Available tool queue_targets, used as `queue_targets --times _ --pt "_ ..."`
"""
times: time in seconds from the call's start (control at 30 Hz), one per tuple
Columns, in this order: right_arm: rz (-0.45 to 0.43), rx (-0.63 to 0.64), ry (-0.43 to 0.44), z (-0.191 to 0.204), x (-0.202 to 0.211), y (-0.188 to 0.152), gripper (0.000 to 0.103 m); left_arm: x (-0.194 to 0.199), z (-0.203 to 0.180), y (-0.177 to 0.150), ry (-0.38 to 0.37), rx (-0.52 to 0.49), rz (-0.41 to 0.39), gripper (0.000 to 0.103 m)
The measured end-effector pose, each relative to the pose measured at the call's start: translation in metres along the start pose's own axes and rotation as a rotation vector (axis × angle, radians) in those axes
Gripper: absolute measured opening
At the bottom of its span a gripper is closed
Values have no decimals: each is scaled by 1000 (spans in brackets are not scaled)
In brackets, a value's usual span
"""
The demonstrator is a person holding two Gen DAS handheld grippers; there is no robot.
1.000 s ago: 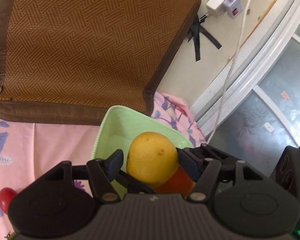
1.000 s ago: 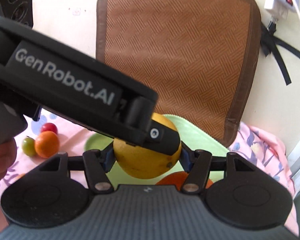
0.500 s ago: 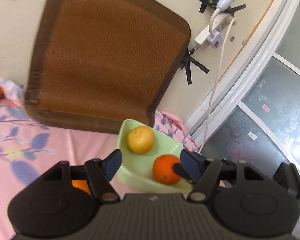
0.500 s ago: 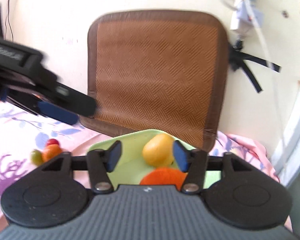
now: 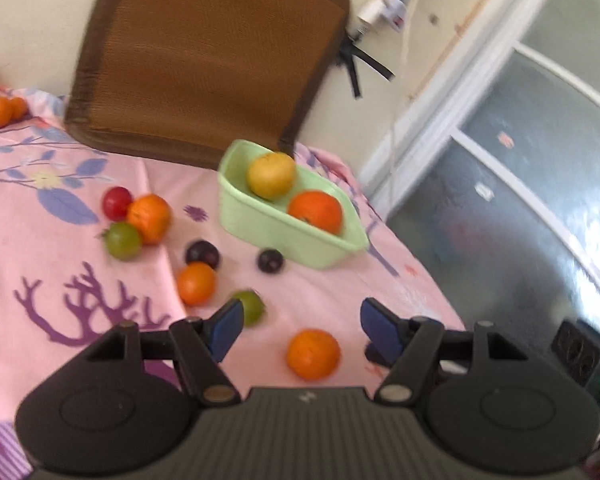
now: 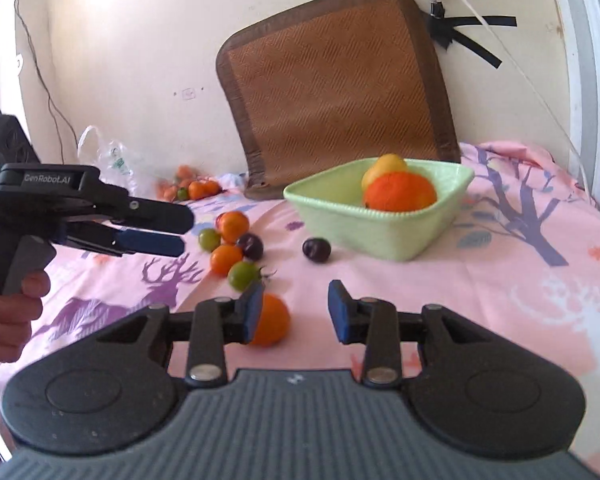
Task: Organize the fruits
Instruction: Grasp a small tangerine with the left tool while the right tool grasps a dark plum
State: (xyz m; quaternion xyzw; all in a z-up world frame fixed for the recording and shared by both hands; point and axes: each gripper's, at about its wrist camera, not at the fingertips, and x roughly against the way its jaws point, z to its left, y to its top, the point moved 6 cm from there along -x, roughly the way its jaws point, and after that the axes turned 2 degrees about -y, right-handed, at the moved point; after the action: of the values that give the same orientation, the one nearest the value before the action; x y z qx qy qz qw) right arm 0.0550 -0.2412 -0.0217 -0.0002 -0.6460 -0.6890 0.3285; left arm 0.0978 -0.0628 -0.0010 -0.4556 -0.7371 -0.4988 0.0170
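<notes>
A light green bowl sits on the pink sheet and holds a yellow fruit and an orange. Loose fruit lies on the sheet: an orange nearest me, green tomatoes, dark plums, more oranges and a red one. My left gripper is open and empty above the near orange; it shows at the left in the right wrist view. My right gripper is open and empty beside that orange.
A brown woven cushion leans on the wall behind the bowl. More small fruit and a plastic bag lie by the wall at the left. A window frame and the bed edge are at the right.
Both grippers let go of the yellow fruit into the bowl and pulled back and up. The bowl is now farther away and the loose fruit on the sheet has come into view.
</notes>
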Motion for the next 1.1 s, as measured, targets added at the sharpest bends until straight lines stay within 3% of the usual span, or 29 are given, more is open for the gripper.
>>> queue_targets --times 0.13,0.3,0.4,0.43,0.77,0.87,0.97,1.1 --pt "-15 -50 -85 -25 -7 9 39 -20 -23 -20 56 -132 49 66" --pt "19 -94 -14 -41 -33 25 39 -52 -34 -32 124 -223 95 66" --pt "53 -79 26 -36 -61 30 39 -61 -35 -38 177 -267 92 42" --pt "63 -65 25 -34 -70 31 39 -60 -35 -39 185 -276 92 41" --pt "166 -42 23 -23 -128 31 39 5 -11 -49 212 -215 41 41" --pt "160 -22 17 -20 -123 30 27 26 5 -48 255 -178 1 41" --pt "140 -48 -5 -19 -105 25 27 37 25 -44 307 -130 -27 41" --pt "60 -56 37 1 -63 14 27 50 45 -38 340 -80 -62 41"
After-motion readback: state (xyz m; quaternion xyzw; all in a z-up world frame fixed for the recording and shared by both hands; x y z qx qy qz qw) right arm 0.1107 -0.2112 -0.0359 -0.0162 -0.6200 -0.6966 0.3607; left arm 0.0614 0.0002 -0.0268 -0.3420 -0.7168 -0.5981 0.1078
